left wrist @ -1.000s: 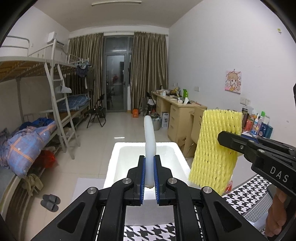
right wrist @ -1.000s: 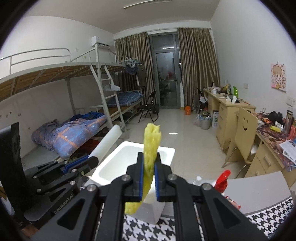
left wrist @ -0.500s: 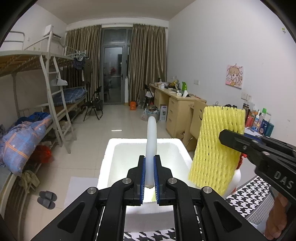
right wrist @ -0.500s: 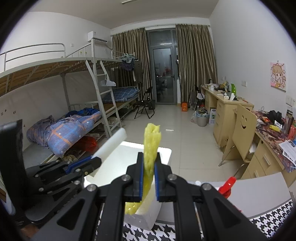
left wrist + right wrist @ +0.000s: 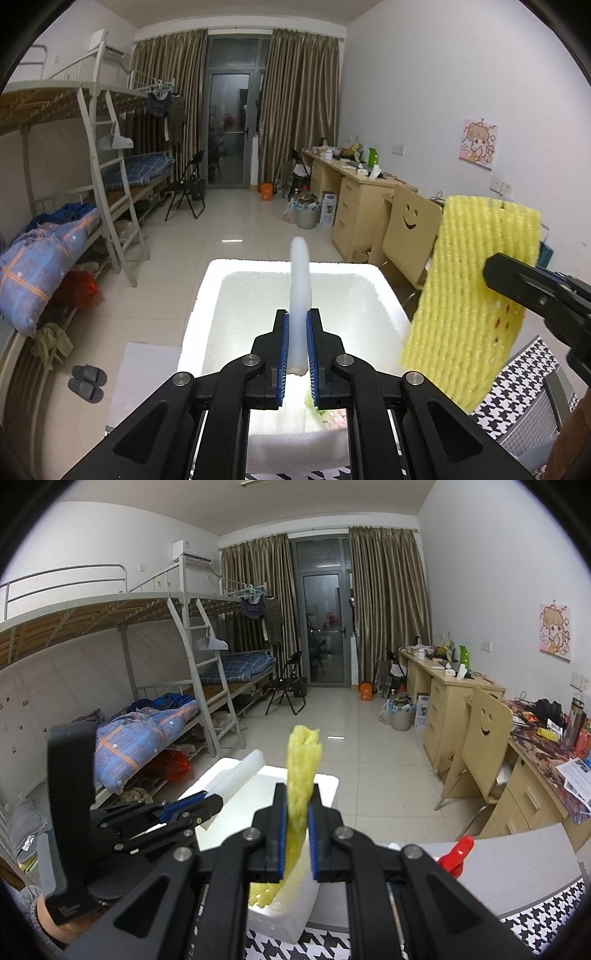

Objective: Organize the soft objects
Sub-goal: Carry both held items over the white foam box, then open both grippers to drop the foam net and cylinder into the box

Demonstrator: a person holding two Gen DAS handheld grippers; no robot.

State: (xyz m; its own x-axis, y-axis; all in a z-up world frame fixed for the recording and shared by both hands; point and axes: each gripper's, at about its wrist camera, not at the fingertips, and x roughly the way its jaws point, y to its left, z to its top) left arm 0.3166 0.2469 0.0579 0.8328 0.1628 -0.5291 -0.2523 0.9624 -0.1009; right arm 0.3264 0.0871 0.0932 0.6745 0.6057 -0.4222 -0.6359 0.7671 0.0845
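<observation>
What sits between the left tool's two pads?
A white foam roll, pinched upright over the foam box, shown in the left wrist view.

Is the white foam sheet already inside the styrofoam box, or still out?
Still out. The white foam sheet stands upright between the left gripper's pads, above the open styrofoam box, not resting in it.

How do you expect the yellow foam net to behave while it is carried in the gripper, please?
The yellow foam net stands up unsupported above the right gripper, so probably springy and light. It pinches thin between the pads, so likely easily crushed.
</observation>
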